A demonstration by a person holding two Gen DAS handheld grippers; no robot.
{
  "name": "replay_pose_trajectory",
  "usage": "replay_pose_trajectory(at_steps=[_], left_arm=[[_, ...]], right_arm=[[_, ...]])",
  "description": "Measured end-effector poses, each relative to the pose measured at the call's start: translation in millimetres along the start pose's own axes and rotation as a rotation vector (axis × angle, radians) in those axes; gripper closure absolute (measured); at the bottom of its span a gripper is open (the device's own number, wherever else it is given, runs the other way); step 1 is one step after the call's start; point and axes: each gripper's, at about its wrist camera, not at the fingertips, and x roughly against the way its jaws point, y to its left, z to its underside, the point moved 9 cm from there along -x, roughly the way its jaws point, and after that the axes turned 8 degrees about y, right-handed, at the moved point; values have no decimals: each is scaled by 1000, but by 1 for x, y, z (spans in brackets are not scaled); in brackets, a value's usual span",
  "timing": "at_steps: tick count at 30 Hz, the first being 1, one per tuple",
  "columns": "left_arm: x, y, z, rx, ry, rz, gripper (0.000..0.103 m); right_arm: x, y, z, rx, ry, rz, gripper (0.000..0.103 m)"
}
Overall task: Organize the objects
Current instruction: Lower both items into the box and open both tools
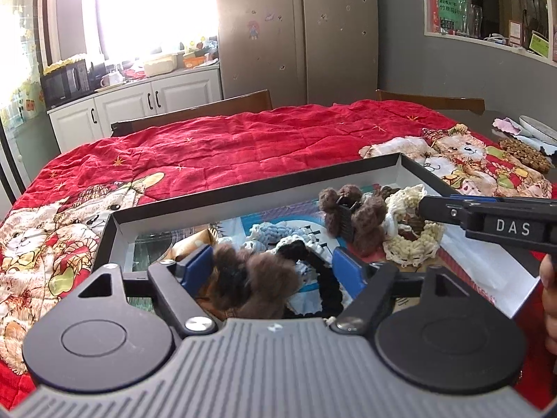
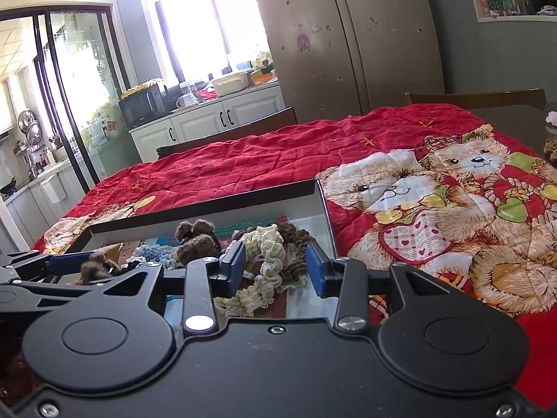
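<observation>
- The left gripper (image 1: 273, 266) hangs low over the near end of a shallow black box (image 1: 243, 193), its blue pads (image 1: 198, 263) spread wide. A brown fuzzy hair claw (image 1: 250, 278) lies in the gap between them, but neither pad clearly presses on it, so I judge it not yet gripped.
- Just beyond that gap sit a black scrunchie (image 1: 313, 268) and a pale blue knitted piece (image 1: 278, 231), both resting on the box's printed floor.
- The right gripper (image 2: 275, 266) hovers over the box's right end with its fingers apart. A cream crocheted scrunchie (image 2: 266, 264) lies between and below them, with a brown ruffled scrunchie (image 2: 296, 244) touching it on the far side. Nothing is pinched here either.
- In the left view the right gripper's tip reaches in from the right edge, poised just above that cream scrunchie.
- A second brown fuzzy claw (image 1: 351, 214) sits mid-box, between the two working zones.
- The box rests on a red teddy-bear quilt (image 1: 226, 146) spread over the table; wooden chair backs (image 1: 209, 108) and a fridge (image 1: 299, 31) stand well behind.
- Step in hand, as I read it: both grippers are lined up for a pick among hair accessories already gathered in the box, probably to sort or rearrange them.
- Next move calls for lowering each gripper a little and closing on a single item, without snagging the neighbours, since the soft pieces touch and overlap.
</observation>
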Motion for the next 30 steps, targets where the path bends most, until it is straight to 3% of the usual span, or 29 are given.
replay_pose_trajectory(at_steps=[7,18,30], left_arm=[[8,-1,-2,0,-20,-6,14],[36,-1,-13,12,-92,-14,1],[66,8,-19,48,-124,-10,0]], right_arm=[[7,2,-4,0,-20,-1,59],[36,16,-13,19,-64,-27,51],[67,28,-16,43,-79,-38,48]])
